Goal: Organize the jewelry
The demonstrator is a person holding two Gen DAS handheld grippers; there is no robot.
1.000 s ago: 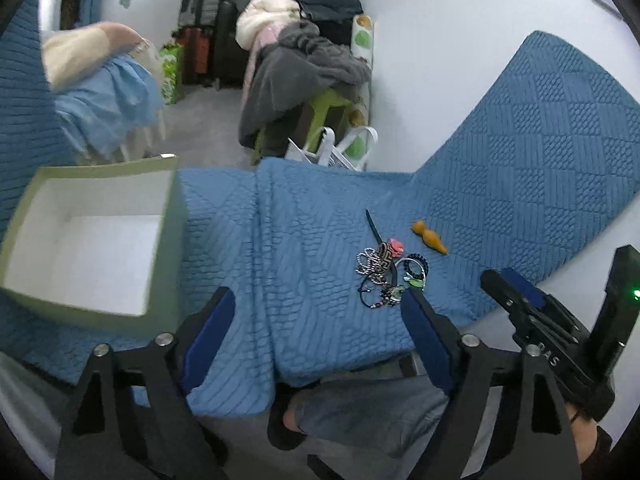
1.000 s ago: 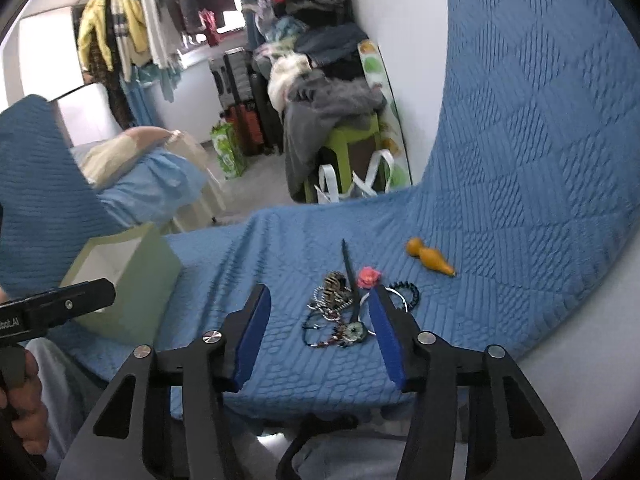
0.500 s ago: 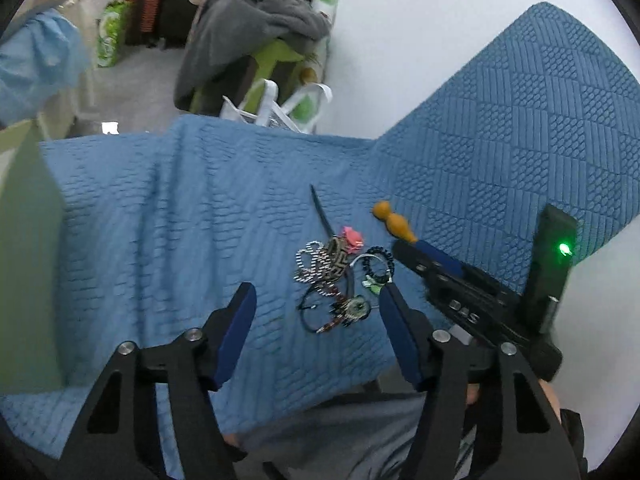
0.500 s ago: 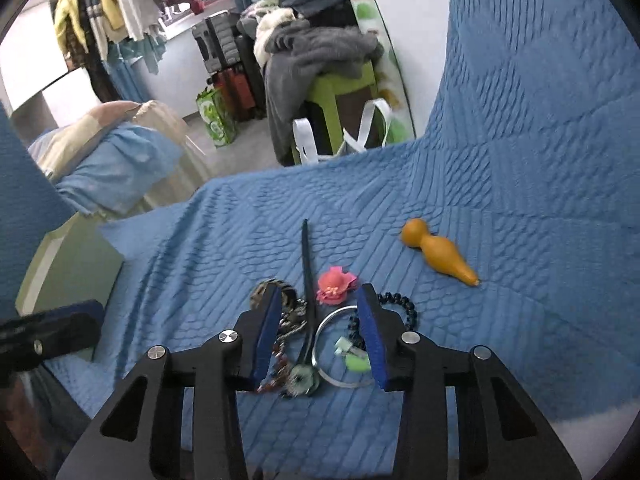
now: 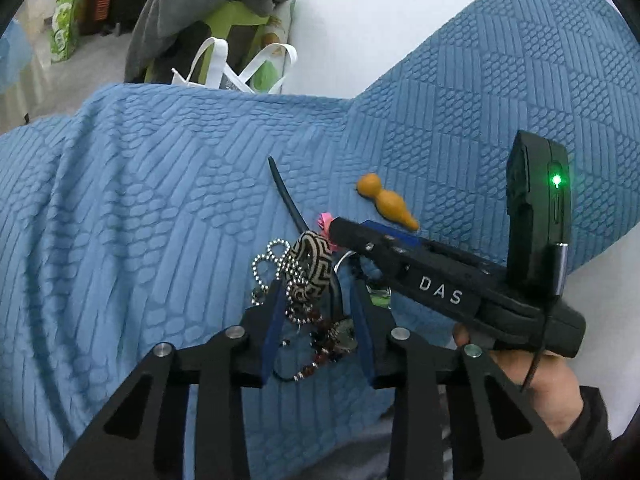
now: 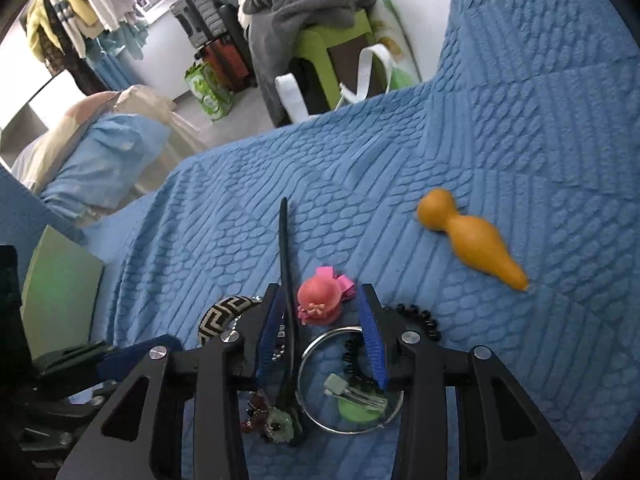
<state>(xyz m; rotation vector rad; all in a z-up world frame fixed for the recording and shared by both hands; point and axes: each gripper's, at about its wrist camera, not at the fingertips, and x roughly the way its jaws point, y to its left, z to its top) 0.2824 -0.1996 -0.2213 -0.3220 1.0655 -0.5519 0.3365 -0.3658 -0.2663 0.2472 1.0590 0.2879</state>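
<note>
Both tools are down over the jewelry pile on the blue quilted blanket [image 5: 160, 184]. The left hand-held gripper [image 5: 318, 300] has just been closing; its blue pads now flank the black-and-cream patterned bangle [image 5: 310, 272], a silver ball chain [image 5: 268, 264] and some dark red beads [image 5: 320, 352]. The pads look close to the bangle, but whether they actually press on it is hard to tell from here.

The right hand-held gripper [image 6: 320, 316] has narrowed too, jaws partly apart and straddling a pink flower hair clip [image 6: 320, 300] and a long black hair stick [image 6: 286, 280], with gaps showing either side of the clip. Just under its fingers lie a thin silver hoop bangle [image 6: 316, 344], a green clip [image 6: 352, 400] inside the hoop, and a black beaded bracelet [image 6: 420, 318] off the right finger.

Further out, an orange gourd-shaped piece [image 6: 472, 240] lies alone on the blanket. At the left edge, the pale green box [image 6: 60, 288]. Beyond, a green stool [image 6: 332, 36] piled with grey clothing.
</note>
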